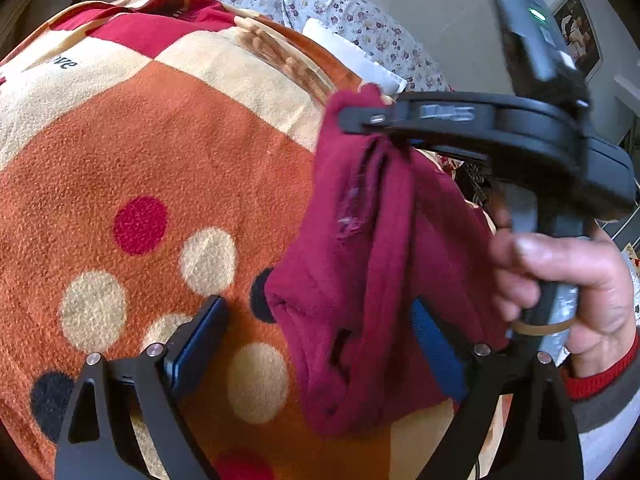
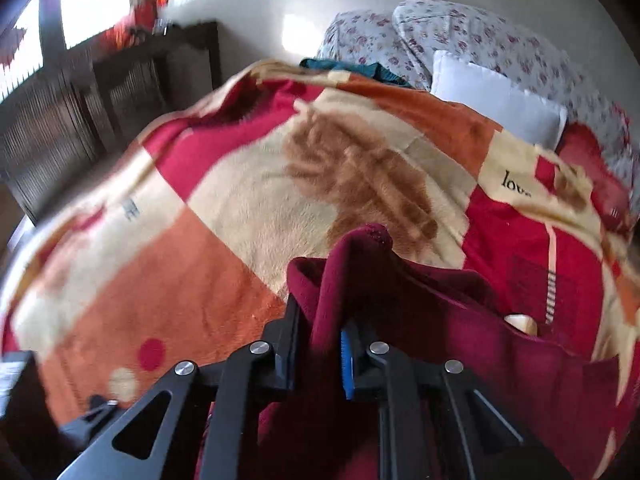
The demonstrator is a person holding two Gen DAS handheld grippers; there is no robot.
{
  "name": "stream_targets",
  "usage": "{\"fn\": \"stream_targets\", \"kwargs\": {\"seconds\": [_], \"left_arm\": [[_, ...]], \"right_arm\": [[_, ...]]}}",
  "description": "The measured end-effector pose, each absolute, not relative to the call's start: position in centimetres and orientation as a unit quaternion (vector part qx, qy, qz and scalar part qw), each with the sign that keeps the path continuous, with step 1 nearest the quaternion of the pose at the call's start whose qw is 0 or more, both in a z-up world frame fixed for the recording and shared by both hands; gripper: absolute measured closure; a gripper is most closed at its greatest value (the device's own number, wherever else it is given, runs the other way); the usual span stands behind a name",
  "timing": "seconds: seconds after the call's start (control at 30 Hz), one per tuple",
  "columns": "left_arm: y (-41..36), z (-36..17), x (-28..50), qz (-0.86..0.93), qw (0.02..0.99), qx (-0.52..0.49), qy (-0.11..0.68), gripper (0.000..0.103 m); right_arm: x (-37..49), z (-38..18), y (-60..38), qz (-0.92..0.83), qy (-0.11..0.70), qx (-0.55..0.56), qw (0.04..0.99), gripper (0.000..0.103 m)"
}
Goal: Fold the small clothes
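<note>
Black angular linkage arms frame the left gripper (image 1: 320, 332), silver rivets shining at each joint, blue ribbed pads lining its fingers (image 1: 200, 340). The right gripper (image 2: 324, 344) shows the same black frame, round silver screws, one blue pad. On the right hand (image 1: 560, 280): a red knit cuff under a grey-and-white sleeve.

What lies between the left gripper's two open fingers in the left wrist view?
Between the left gripper's fingers hangs the maroon garment, held by the right gripper above the blanket.
</note>
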State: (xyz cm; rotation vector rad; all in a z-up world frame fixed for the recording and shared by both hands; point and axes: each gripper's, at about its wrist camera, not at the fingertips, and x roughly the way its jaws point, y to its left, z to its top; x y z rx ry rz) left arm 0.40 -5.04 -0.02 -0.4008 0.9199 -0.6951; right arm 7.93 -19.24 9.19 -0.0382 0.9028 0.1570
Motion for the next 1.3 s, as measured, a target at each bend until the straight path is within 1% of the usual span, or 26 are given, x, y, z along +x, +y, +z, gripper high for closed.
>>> {"fn": "stream_targets", "kwargs": {"seconds": [0.3,0.53,0.57,0.6,0.63,0.67,0.7,0.73,0.77,0.83,1.03,1.17,1.3], "left_arm": [[-6.1,0.0,0.4,-0.327,0.828,-0.168,0.425,0.002],[-7.0,0.4,0.8,-0.322,0.835,-0.144,0.423,0.001],[-7.0,0.4,0.9,-0.323,0.835,-0.142,0.422,0.004],[-6.8,0.4,0.7,-0.324,0.836,-0.142,0.42,0.024],[-6.8,0.4,0.7,-0.329,0.833,-0.142,0.421,0.037],[-7.0,0.3,0.8,-0.341,0.825,-0.144,0.428,0.058],[-7.2,0.1,0.7,-0.351,0.817,-0.146,0.434,0.071],[-7.4,0.3,0.4,-0.356,0.815,-0.143,0.434,0.074],[-7.5,0.6,0.1,-0.356,0.818,-0.139,0.429,0.08],[-7.8,1.5,-0.7,-0.357,0.823,-0.132,0.422,0.083],[-9.9,6.6,-3.1,-0.384,0.829,-0.112,0.391,0.084],[-13.3,9.8,-4.4,-0.415,0.823,-0.082,0.38,0.084],[-17.6,11.3,-6.0,-0.445,0.812,-0.052,0.374,0.084]], "right_arm": [[6.4,10.8,-21.1,0.095,0.414,0.025,0.905,0.087],[5.2,11.4,-22.4,0.1,0.402,0.041,0.909,0.088],[5.2,11.4,-22.5,0.1,0.401,0.042,0.91,0.088],[5.1,11.5,-22.6,0.1,0.401,0.043,0.909,0.088],[5.0,11.5,-22.7,0.101,0.403,0.044,0.908,0.088],[5.0,11.4,-22.8,0.103,0.406,0.042,0.907,0.088],[4.8,11.5,-22.8,0.102,0.405,0.038,0.908,0.088],[4.6,11.6,-22.9,0.102,0.403,0.034,0.909,0.088],[4.4,11.9,-23.0,0.102,0.401,0.033,0.91,0.088],[3.9,12.7,-23.6,0.102,0.395,0.031,0.912,0.088],[1.8,16.1,-26.5,0.083,0.372,0.013,0.924,0.088],[0.0,18.0,-29.8,0.058,0.362,0.003,0.931,0.088],[-2.0,18.8,-34.3,0.028,0.357,0.009,0.934,0.088]]}}
